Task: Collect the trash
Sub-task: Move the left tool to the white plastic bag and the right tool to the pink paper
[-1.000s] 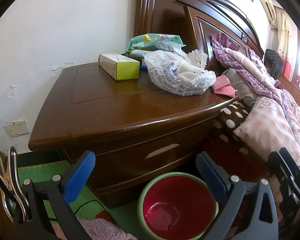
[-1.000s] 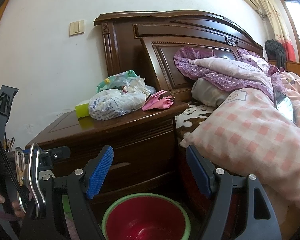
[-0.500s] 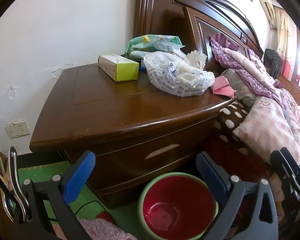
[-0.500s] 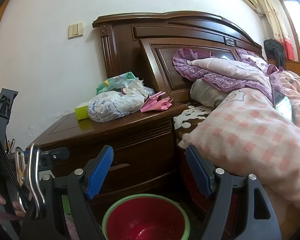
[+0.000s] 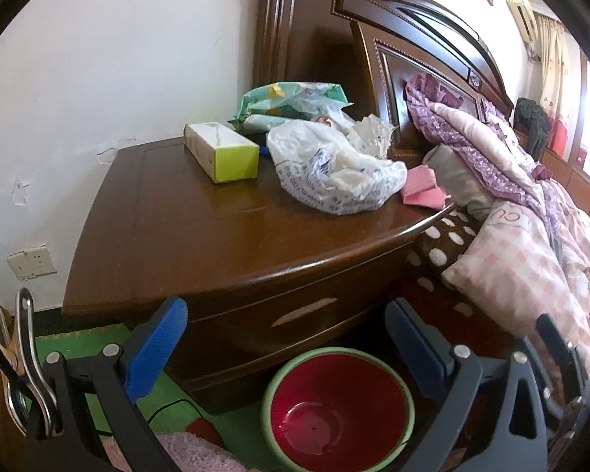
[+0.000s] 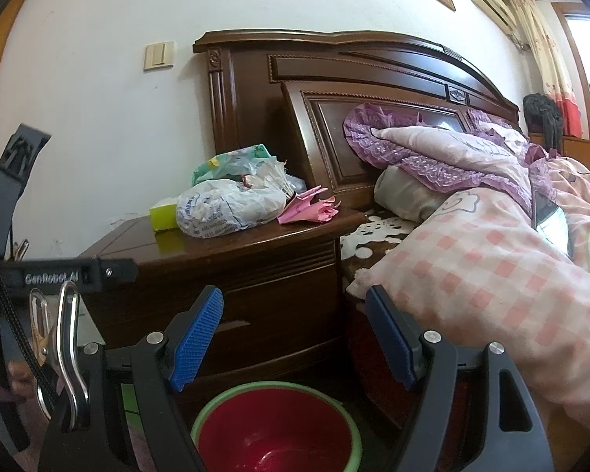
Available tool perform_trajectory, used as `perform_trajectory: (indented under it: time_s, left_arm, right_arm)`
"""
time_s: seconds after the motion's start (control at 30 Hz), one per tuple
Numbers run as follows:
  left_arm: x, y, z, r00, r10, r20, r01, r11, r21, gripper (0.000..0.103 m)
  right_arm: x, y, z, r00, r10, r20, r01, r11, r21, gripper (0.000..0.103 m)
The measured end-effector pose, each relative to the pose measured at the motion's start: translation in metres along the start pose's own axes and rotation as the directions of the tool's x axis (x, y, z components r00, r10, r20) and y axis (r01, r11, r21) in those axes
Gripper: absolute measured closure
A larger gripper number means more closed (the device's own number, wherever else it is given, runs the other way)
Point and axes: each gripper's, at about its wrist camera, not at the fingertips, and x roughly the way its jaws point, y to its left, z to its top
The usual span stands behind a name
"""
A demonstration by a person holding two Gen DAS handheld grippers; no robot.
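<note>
A crumpled white plastic bag [image 5: 334, 173] [image 6: 228, 206] lies on the brown nightstand [image 5: 200, 232] [image 6: 255, 259], with pink folded paper [image 5: 423, 188] [image 6: 308, 208] at its right edge. Behind them sit a green wrapper [image 5: 291, 104] [image 6: 232, 159] and a yellow-green tissue box [image 5: 220, 151] [image 6: 163, 216]. A red bin with a green rim [image 5: 338, 405] [image 6: 275, 428] stands on the floor below. My left gripper [image 5: 285, 342] and right gripper [image 6: 295, 326] hang open and empty above the bin, in front of the nightstand.
A bed with a pink checked pillow [image 5: 523, 271] [image 6: 487, 263] and purple bedding [image 6: 432, 153] is on the right against a dark wooden headboard [image 6: 373, 78]. A green mat [image 5: 74, 342] covers the floor, and a wall socket [image 5: 31, 265] sits low on the left.
Both cameras have risen and tilted slightly, so the nightstand sits a bit lower in view. Nothing on it has moved and both grippers stay open.
</note>
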Motion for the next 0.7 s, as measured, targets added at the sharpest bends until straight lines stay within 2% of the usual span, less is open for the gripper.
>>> perform_trajectory:
  time_s: [0.2, 0.5, 0.7]
  left_arm:
    - [-0.002, -0.003, 0.015, 1.0, -0.004, 0.014, 0.004, 1.0, 0.006, 0.0]
    - [0.005, -0.012, 0.042, 0.999, -0.035, 0.016, 0.034, 0.999, 0.025, 0.0]
    - [0.011, -0.02, 0.06, 0.998, -0.052, 0.031, 0.051, 0.998, 0.044, 0.0]
  right_arm:
    - [0.002, -0.002, 0.005, 0.998, 0.045, -0.038, -0.045, 0.999, 0.008, 0.026]
    - [0.004, -0.006, 0.033, 0.991, 0.13, -0.025, -0.129, 0.991, 0.044, 0.026]
    - [0.012, -0.007, 0.053, 0.992, 0.124, -0.022, -0.124, 0.992, 0.016, 0.026]
